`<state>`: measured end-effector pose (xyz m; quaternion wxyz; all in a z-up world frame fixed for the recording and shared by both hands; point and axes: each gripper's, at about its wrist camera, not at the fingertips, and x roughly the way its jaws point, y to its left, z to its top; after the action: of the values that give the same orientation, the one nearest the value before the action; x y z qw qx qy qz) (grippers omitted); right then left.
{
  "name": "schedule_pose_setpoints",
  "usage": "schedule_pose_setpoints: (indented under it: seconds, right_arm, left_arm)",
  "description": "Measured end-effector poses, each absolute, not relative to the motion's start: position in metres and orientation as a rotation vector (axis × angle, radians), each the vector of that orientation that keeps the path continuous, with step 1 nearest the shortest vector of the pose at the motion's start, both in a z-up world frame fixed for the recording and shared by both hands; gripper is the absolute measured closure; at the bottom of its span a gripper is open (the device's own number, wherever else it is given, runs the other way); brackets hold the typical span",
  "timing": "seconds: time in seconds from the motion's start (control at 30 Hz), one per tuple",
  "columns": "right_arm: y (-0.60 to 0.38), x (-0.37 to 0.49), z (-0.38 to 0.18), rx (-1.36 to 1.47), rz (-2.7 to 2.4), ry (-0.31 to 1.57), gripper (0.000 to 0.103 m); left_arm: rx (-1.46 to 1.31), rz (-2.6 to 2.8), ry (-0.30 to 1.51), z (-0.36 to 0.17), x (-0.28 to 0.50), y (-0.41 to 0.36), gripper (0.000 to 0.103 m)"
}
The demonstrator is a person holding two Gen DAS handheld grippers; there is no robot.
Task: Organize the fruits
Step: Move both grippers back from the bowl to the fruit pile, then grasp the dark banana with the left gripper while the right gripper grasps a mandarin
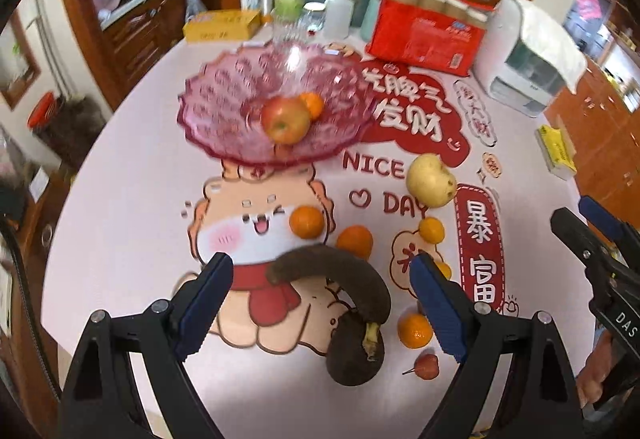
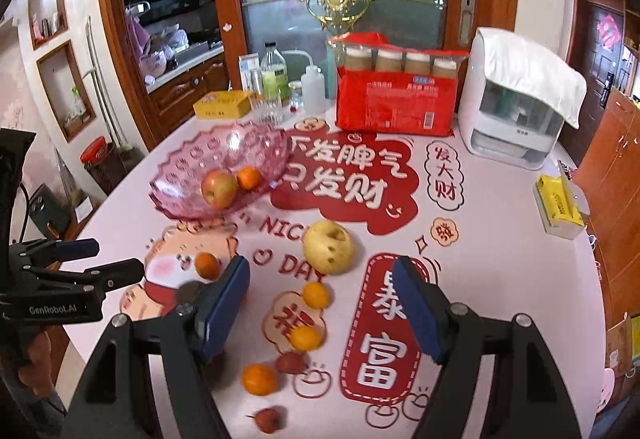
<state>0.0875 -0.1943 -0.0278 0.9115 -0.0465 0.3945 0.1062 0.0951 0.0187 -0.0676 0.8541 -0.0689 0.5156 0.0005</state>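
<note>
A pink glass bowl (image 1: 240, 111) (image 2: 188, 175) holds a red apple (image 1: 286, 119) (image 2: 219, 187) and a small orange (image 1: 313, 103) (image 2: 249, 177). On the table lie a yellow pear (image 1: 432, 181) (image 2: 329, 247), several small oranges (image 1: 307, 221) (image 2: 260, 379), a blackened banana (image 1: 344, 279), a dark avocado (image 1: 354, 353) and small red fruits (image 1: 427, 365) (image 2: 269, 419). My left gripper (image 1: 322, 267) is open above the banana. My right gripper (image 2: 320, 271) is open, just short of the pear. Each gripper shows in the other's view, the right (image 1: 600, 247) and the left (image 2: 80, 259).
A red pack of bottles (image 2: 396, 95), a white appliance (image 2: 516, 107), a yellow box (image 2: 222, 103), bottles (image 2: 274, 77) and a glass stand at the table's back. A yellow tissue pack (image 2: 558, 205) lies at the right edge. The tablecloth (image 2: 500, 239) has red printing.
</note>
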Motion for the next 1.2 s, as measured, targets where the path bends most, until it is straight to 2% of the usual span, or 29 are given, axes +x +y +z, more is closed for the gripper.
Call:
schedule_pose_setpoints:
  seconds: [0.2,0.53,0.63,0.73,0.8,0.87,0.97,1.03,1.07,1.2]
  right_arm:
    - [-0.211,0.100,-0.061,-0.105,0.235,0.863,0.029]
    - [-0.211,0.131,-0.117,-0.105,0.286,0.966,0.037]
    - [-0.205,0.140,-0.130,-0.118,0.301,0.984,0.039]
    - [-0.199,0.148,-0.143,-0.134,0.322,1.008,0.042]
    - [-0.195,0.152,-0.151,-0.145,0.334,1.022,0.043]
    - [-0.192,0.156,-0.158,-0.149,0.346,1.039,0.045]
    - [-0.188,0.162,-0.167,-0.150,0.363,1.061,0.047]
    - [-0.186,0.165,-0.172,-0.158,0.368,1.071,0.047]
    - [-0.184,0.166,-0.174,-0.161,0.371,1.075,0.047]
    - [-0.182,0.171,-0.182,-0.173,0.375,1.093,0.050]
  left_arm:
    - [-0.222,0.069,1.142,-0.103,0.102,0.010,0.014]
    - [-0.345,0.152,1.263,-0.161,0.126,-0.004,0.016]
    - [-0.371,0.164,1.289,-0.173,0.131,-0.006,0.019]
    - [-0.397,0.177,1.319,-0.186,0.137,-0.009,0.028]
    - [-0.424,0.175,1.337,-0.194,0.139,-0.010,0.040]
    - [-0.452,0.177,1.353,-0.201,0.141,-0.010,0.048]
    - [-0.504,0.172,1.356,-0.207,0.142,-0.008,0.052]
    - [-0.521,0.170,1.348,-0.208,0.142,-0.007,0.057]
    - [-0.531,0.163,1.345,-0.208,0.143,-0.006,0.065]
    - [-0.532,0.150,1.335,-0.208,0.144,-0.006,0.067]
